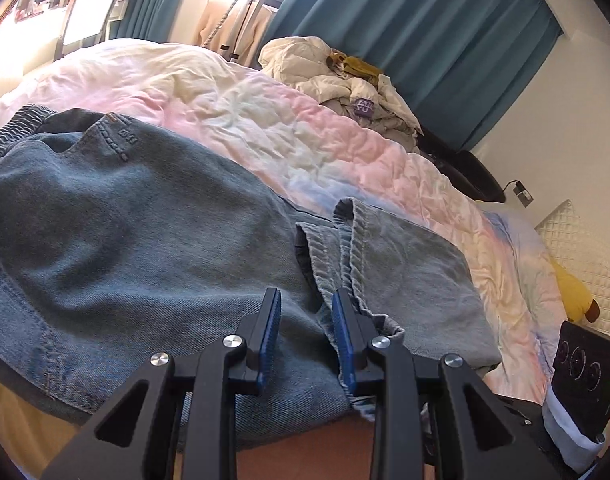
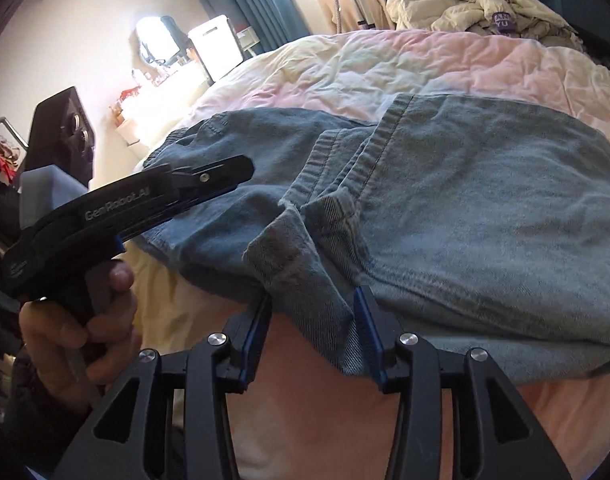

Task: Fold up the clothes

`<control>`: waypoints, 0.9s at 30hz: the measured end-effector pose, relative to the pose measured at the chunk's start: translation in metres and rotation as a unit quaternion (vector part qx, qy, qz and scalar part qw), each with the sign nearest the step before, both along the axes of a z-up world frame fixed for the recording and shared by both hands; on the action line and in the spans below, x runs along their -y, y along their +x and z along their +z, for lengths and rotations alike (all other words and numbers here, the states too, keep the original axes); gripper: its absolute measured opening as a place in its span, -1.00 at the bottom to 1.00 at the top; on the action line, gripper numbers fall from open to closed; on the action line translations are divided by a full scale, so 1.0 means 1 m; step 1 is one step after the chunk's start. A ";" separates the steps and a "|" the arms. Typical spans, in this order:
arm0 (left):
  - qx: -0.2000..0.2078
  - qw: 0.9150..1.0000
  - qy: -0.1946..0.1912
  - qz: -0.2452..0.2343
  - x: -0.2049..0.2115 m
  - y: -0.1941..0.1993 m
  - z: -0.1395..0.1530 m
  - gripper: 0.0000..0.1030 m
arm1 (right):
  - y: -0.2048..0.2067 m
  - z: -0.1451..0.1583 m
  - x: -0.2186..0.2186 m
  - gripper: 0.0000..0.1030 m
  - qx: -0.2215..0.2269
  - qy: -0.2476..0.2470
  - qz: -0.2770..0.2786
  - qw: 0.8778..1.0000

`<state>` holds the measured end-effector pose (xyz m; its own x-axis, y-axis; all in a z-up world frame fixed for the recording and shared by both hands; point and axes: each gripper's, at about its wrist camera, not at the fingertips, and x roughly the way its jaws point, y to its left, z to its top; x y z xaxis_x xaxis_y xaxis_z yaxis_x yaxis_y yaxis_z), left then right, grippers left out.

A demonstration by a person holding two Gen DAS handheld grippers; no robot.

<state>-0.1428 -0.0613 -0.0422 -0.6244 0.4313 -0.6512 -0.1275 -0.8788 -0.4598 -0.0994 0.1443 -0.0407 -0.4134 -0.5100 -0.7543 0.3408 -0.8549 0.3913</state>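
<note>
A pair of faded blue denim jeans (image 1: 117, 216) is seen spread across the near edge of a bed covered by a crinkled pastel pink, cream and blue quilt (image 1: 265, 128). At the left, the elasticated waistband (image 1: 13, 128) is laid flat toward the bed's left end. Further right, the stitched leg hems (image 1: 345, 232) are found brought back over the seat of the garment, so one lengthwise fold and one fold of the legs toward the waist are judged to be done, loosely.

The left gripper (image 1: 307, 320) is held just above the denim near the bed's near edge, its blue-padded jaws standing slightly apart with nothing between them.

The right gripper (image 2: 313, 332) is placed at the near edge too, its jaws parted on either side of a hanging flap of the folded leg (image 2: 305, 280); the pads are not seen pressing on the cloth, so the flap is taken as released.

What is left, by judgement: the drooping flap has to be squared up, the hems aligned, and a further fold made to give a compact stack. A heap of cream and grey clothes (image 2: 485, 4) at the far right corner of the bed is still unfolded.
</note>
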 end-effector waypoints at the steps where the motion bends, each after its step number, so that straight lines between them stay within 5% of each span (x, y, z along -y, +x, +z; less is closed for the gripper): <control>1: 0.000 1.000 0.004 -0.003 -0.001 0.000 0.000 -0.47 | 0.005 0.004 -0.005 -0.17 -0.004 -0.010 0.003 1.000; 7: 0.007 1.000 0.003 -0.017 -0.014 -0.001 -0.006 -0.47 | 0.006 0.027 -0.045 -0.17 -0.054 -0.070 -0.062 0.994; 11: 0.013 0.999 0.011 -0.029 -0.019 -0.003 -0.012 -0.47 | -0.024 0.016 -0.052 -0.17 -0.036 -0.071 -0.089 0.993; 17: 0.032 0.997 0.068 -0.001 0.002 -0.011 -0.021 -0.47 | -0.041 -0.006 -0.006 -0.17 -0.032 -0.057 -0.014 0.998; 21: 0.031 0.995 0.094 0.009 0.010 -0.013 -0.024 -0.47 | -0.038 -0.010 0.016 -0.17 -0.073 0.007 -0.008 0.997; 24: 0.032 0.994 0.107 0.013 0.013 -0.014 -0.027 -0.47 | -0.046 -0.022 0.006 -0.17 -0.036 -0.034 -0.029 0.998; 25: 0.032 0.993 0.109 0.014 0.013 -0.014 -0.028 -0.47 | -0.048 -0.025 0.001 -0.20 -0.026 -0.047 -0.035 0.998; 27: 0.031 0.993 0.110 0.017 0.013 -0.013 -0.028 -0.47 | -0.050 -0.026 -0.010 -0.64 -0.015 -0.069 -0.047 0.996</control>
<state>-0.1563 -0.0745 -0.0703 -0.6020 0.5474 -0.5813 -0.0651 -0.7592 -0.6476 -0.1490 0.1539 -0.0672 -0.4858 -0.5660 -0.6661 0.2746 -0.8223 0.4985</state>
